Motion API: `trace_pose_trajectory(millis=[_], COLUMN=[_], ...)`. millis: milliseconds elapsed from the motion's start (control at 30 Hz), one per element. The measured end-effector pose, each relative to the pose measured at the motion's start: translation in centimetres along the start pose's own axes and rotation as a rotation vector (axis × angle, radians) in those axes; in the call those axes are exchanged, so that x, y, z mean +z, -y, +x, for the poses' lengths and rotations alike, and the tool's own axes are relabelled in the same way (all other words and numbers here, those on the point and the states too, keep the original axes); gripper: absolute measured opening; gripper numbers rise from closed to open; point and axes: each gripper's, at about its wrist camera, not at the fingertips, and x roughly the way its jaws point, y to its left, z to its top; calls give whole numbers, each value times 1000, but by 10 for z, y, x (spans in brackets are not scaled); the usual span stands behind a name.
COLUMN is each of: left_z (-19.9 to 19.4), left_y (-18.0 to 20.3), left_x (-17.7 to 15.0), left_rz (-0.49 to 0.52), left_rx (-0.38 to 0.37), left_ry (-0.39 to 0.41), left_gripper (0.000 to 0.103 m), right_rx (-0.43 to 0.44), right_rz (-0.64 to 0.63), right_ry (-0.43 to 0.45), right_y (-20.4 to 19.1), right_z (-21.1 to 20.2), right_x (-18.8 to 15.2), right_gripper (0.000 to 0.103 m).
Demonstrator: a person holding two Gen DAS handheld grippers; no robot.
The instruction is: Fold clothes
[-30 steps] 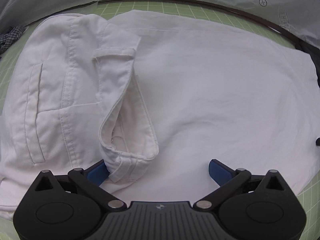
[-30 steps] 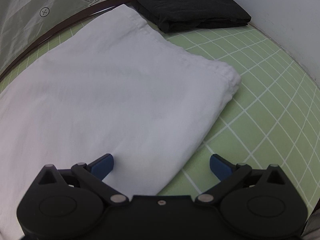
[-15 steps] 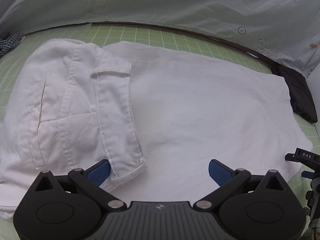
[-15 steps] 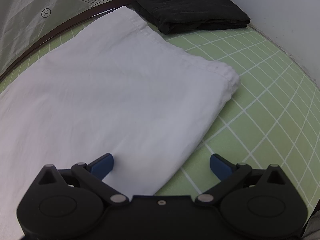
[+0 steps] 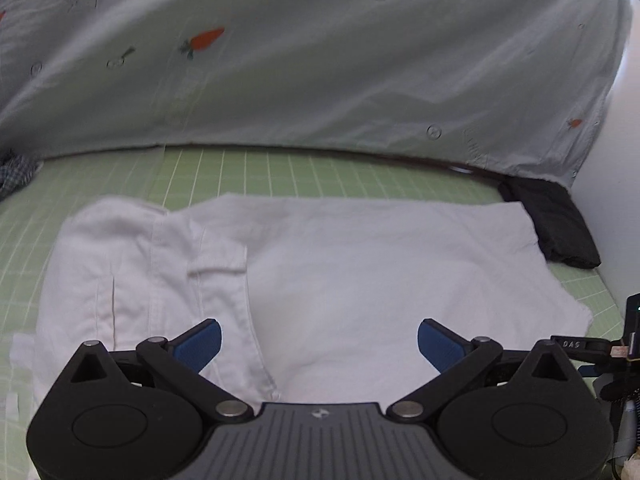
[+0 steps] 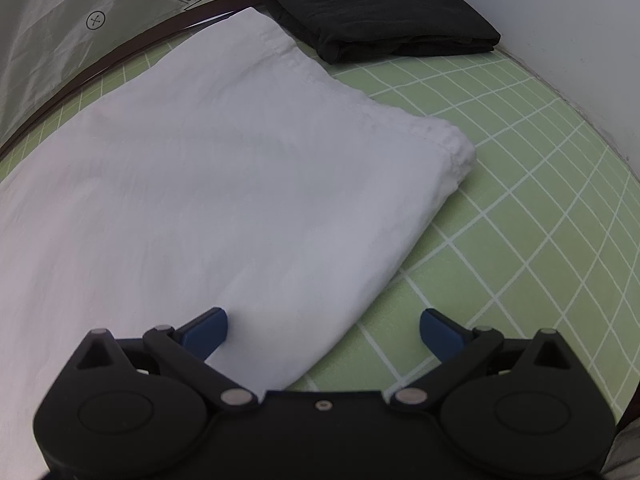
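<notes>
Holding both grippers wide, empty: my left gripper over the white trousers, right gripper at their hem corner on the green mat; black garment beyond.

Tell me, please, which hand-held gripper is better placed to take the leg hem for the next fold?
Probably the right hand-held gripper: open, its fingers straddle the white cotton trousers' edge near the hem. The left hand-held gripper, also open, sits by the waistband.
</notes>
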Motion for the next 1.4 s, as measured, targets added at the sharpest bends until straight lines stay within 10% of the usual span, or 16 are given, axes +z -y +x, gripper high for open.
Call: trace_pose_trajectory(millis=[533,1000,1400], left_z=[32,84,89], left_y=[-94,-111,-109], left_x=[-3,-10,-12], left_rz=[-182,-286,-284], left_rx=[378,482,526], left_ry=[-119,-289,-301], left_gripper=[103,103,103], right_rx=[-30,160,162], right_rz=[-108,-204,-190], right_ry=[214,188,272], right_y=[26,21,13], right_z=[-5,73,75], right_x=[51,133,127], right_gripper=[103,103,103])
